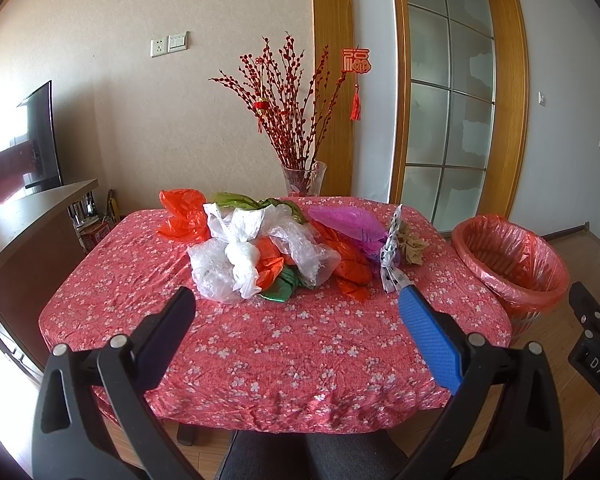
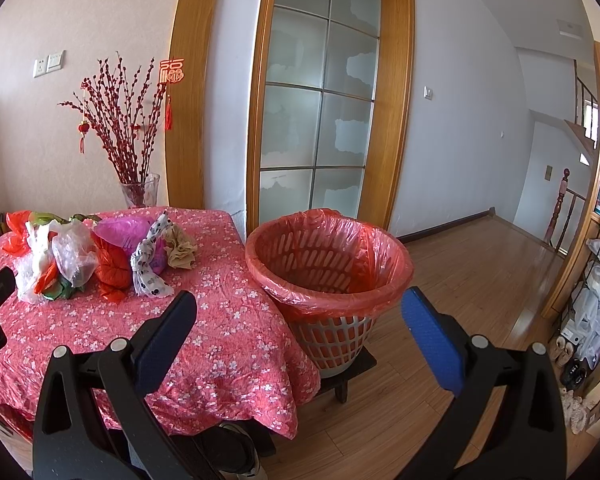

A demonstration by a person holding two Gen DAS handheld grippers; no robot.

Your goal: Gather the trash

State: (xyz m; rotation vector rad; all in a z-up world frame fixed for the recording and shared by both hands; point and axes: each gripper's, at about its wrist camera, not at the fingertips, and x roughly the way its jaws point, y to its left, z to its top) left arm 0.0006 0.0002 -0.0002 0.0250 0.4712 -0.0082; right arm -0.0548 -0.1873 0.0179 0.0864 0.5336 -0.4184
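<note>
A heap of crumpled plastic bags (image 1: 260, 252) lies on the table with the red flowered cloth (image 1: 280, 344): clear, white, orange, green and magenta ones, a spotted white bag (image 1: 392, 256) and a brown paper wad (image 1: 414, 246). The heap also shows in the right wrist view (image 2: 80, 256). A white basket lined with an orange bag (image 2: 328, 264) stands right of the table on a low stool, also in the left wrist view (image 1: 512, 260). My left gripper (image 1: 296, 300) is open and empty above the table's near half. My right gripper (image 2: 298, 304) is open and empty, before the basket.
A glass vase with red branches (image 1: 304, 178) stands behind the table's far edge. A sideboard with a TV (image 1: 24, 216) is at the left. A frosted glass door (image 2: 320, 120) is behind the basket. Wood floor (image 2: 480, 264) stretches right toward cluttered shelves (image 2: 596, 300).
</note>
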